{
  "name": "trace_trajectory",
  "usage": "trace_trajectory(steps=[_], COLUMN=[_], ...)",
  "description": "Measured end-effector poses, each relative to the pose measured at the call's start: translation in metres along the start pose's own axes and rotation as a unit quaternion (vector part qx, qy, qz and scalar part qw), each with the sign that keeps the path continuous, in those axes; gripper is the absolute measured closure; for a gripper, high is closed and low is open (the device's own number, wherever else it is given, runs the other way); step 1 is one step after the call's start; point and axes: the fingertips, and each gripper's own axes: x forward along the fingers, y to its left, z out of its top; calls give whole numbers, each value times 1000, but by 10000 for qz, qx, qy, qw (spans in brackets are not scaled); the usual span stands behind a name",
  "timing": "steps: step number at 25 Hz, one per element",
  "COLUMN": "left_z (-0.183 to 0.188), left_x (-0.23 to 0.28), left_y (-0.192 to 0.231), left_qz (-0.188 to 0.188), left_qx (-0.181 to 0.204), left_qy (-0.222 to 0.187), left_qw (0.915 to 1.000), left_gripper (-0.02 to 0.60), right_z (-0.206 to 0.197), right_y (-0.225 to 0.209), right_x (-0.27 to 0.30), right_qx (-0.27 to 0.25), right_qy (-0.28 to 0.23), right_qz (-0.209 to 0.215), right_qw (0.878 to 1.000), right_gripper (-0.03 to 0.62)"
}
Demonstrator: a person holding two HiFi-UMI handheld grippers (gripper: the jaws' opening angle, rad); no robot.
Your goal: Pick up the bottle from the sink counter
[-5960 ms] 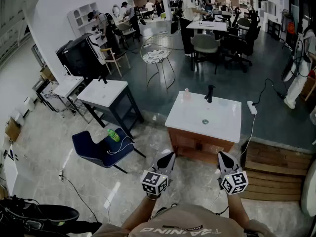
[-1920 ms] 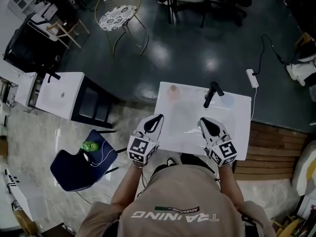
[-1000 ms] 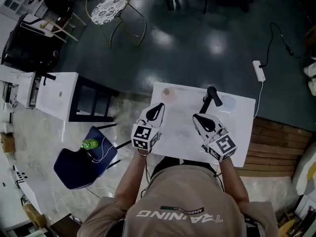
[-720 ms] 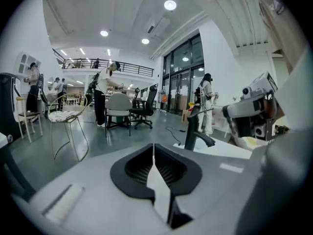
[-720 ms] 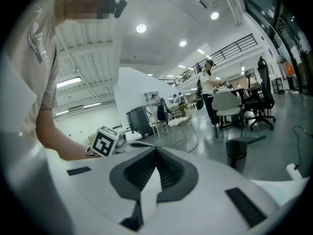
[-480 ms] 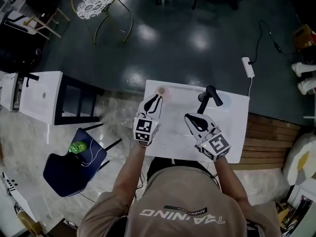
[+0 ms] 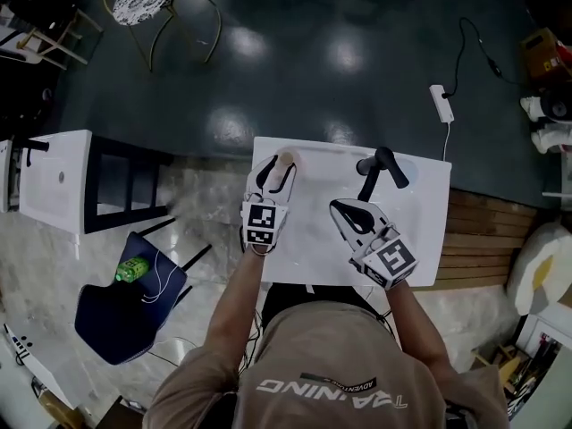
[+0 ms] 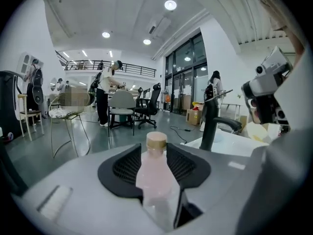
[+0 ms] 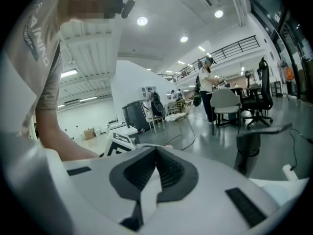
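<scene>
A pale pink bottle [image 7: 286, 159] with a tan cap stands upright at the far left corner of the white sink counter [image 7: 313, 239]. My left gripper [image 7: 275, 166] has reached it. In the left gripper view the bottle [image 8: 157, 175] stands between the jaws of that gripper [image 8: 154, 147], which are opening and spread wide around it. I see no pad pressing on it. My right gripper [image 7: 340, 206] hovers over the middle of the counter, just short of the black faucet [image 7: 371, 175]. In its own view the right gripper [image 9: 156, 150] has its tips together and holds nothing.
The faucet [image 8: 210, 126] rises to the right of the bottle. A blue chair [image 7: 125, 302] with a green bottle [image 7: 134, 269] stands left of the counter, and a second white sink table [image 7: 54, 177] beyond it. A wooden pallet [image 7: 474, 239] lies to the right.
My left gripper has moved forward along the counter's left side to the bottle, and its jaws now stand around it. The right gripper has crept forward towards the faucet.
</scene>
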Motion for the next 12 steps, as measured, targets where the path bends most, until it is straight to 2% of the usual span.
trace_trajectory(steps=[7, 12], left_z=[5, 10], left_x=[5, 7], left_y=[-1, -4], left_qz=[-130, -172], left_qx=[-56, 142], left_qy=[-246, -372], left_qw=[9996, 9991], left_gripper=[420, 443], right_z=[-15, -20], right_y=[-5, -3], right_x=[8, 9], right_qx=[282, 218], right_qy=[65, 243], right_qz=[-176, -150], right_qw=[9994, 9994], right_gripper=[586, 586])
